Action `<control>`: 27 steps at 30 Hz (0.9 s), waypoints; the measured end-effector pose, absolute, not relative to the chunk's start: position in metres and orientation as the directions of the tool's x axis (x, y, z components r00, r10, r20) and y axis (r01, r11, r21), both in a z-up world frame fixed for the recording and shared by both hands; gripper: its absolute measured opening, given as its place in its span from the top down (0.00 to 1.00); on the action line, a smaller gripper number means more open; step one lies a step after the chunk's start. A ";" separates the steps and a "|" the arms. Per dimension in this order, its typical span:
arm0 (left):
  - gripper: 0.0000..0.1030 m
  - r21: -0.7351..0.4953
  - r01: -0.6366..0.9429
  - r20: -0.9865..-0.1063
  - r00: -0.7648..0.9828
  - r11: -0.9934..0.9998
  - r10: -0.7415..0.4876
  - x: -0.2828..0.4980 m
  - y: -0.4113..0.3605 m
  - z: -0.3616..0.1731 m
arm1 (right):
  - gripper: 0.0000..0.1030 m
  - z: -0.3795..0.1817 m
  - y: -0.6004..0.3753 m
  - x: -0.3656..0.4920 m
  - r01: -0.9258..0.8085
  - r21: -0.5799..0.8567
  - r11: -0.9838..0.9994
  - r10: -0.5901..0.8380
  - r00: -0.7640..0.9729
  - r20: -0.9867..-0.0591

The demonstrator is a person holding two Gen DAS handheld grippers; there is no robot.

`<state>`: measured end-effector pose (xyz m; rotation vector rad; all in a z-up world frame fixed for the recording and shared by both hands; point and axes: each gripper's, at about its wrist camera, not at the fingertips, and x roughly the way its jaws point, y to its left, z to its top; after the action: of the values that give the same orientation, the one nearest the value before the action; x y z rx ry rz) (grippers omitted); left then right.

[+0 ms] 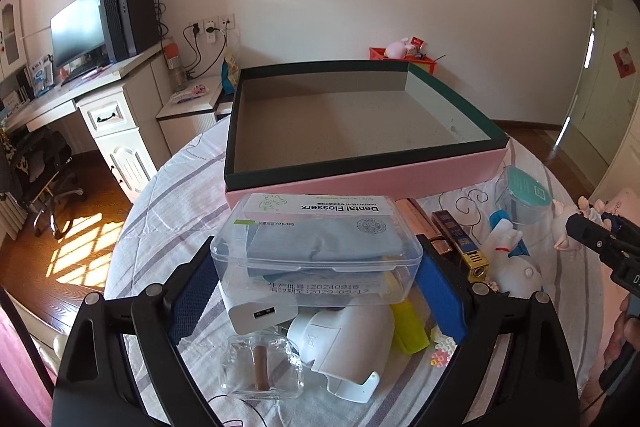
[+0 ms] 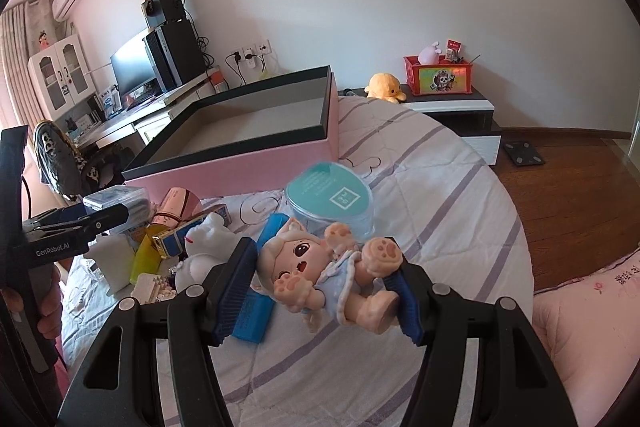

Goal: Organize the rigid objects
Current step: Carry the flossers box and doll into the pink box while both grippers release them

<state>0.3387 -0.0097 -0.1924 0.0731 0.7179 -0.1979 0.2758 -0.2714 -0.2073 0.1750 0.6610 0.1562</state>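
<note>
The big pink box (image 1: 360, 175) with the dark green rim sits open on the striped quilt of the bed (image 2: 420, 155), its grey cardboard floor bare, and everything else lies just in front of it. The left claw (image 1: 316, 267) has its blue pads on either side of a clear plastic case (image 1: 316, 239) labelled "Dental Flossers", a rounded lidded tub with something grey-blue folded inside; the pads stand right at its ends, but I cannot tell whether they press on it. Below that case, further from the box, lie a white charger block (image 1: 260, 315), a white plug-shaped piece (image 1: 344, 343), a yellow marker (image 1: 408, 331) and a small clear bottle (image 1: 260, 367). The right claw (image 2: 320, 283) pinches a little doll (image 2: 320, 275), pads against its head and its foot: a peach-toned figure in a cat-eared hood and pale blue dress, one eye winking, paw-print soles turned up, raised above the quilt. Between the doll and the box stands a round clear tub with a teal lid (image 2: 330, 195), and a blue box (image 2: 256, 311) lies under the doll.
</note>
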 end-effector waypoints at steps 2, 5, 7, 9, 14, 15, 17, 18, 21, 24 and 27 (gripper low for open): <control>0.10 -0.001 0.222 -0.647 0.743 0.975 -0.170 0.341 -0.012 -0.183 | 0.38 -0.197 -0.268 0.282 -0.104 0.202 0.974 0.204 0.792 -0.575; 0.10 -0.005 0.241 -0.627 0.755 0.970 -0.191 0.351 -0.014 -0.168 | 0.38 -0.177 -0.257 0.301 -0.142 0.180 0.973 0.219 0.805 -0.552; 0.10 0.018 0.244 -0.611 0.770 0.970 -0.182 0.364 -0.018 -0.159 | 0.38 -0.166 -0.243 0.321 -0.174 0.153 0.973 0.230 0.804 -0.548; 0.10 0.032 0.243 -0.616 0.768 0.969 -0.172 0.382 -0.020 -0.156 | 0.38 -0.158 -0.225 0.345 -0.210 0.123 0.970 0.243 0.795 -0.556; 0.10 0.050 0.227 -0.664 0.735 0.973 -0.138 0.436 -0.019 -0.161 | 0.38 -0.155 -0.190 0.404 -0.248 0.078 0.966 0.244 0.760 -0.602; 0.10 0.042 0.226 -0.680 0.720 0.973 -0.138 0.448 -0.017 -0.165 | 0.38 -0.157 -0.185 0.417 -0.250 0.073 0.965 0.240 0.746 -0.621; 0.10 0.041 0.216 -0.709 0.694 0.976 -0.124 0.467 -0.015 -0.172 | 0.38 -0.163 -0.179 0.439 -0.249 0.072 0.966 0.236 0.727 -0.645; 0.10 0.046 0.211 -0.719 0.685 0.976 -0.114 0.476 -0.014 -0.176 | 0.38 -0.168 -0.176 0.450 -0.252 0.072 0.965 0.234 0.706 -0.669; 0.10 0.028 0.198 -0.755 0.646 0.980 -0.109 0.496 -0.010 -0.190 | 0.57 -0.180 -0.173 0.475 -0.243 0.089 0.966 0.234 0.670 -0.704; 0.10 0.055 0.197 -0.752 0.653 0.979 -0.089 0.498 -0.015 -0.193 | 0.55 -0.192 -0.175 0.489 -0.229 0.108 0.967 0.234 0.646 -0.727; 0.09 0.016 0.209 -0.737 0.663 0.978 -0.130 0.490 -0.015 -0.190 | 0.51 -0.196 -0.179 0.488 -0.212 0.124 0.969 0.234 0.644 -0.728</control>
<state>0.4895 -0.0150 -0.1896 0.1025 0.8239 -0.1919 0.4877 -0.1787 -0.1958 0.0283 0.8330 0.2538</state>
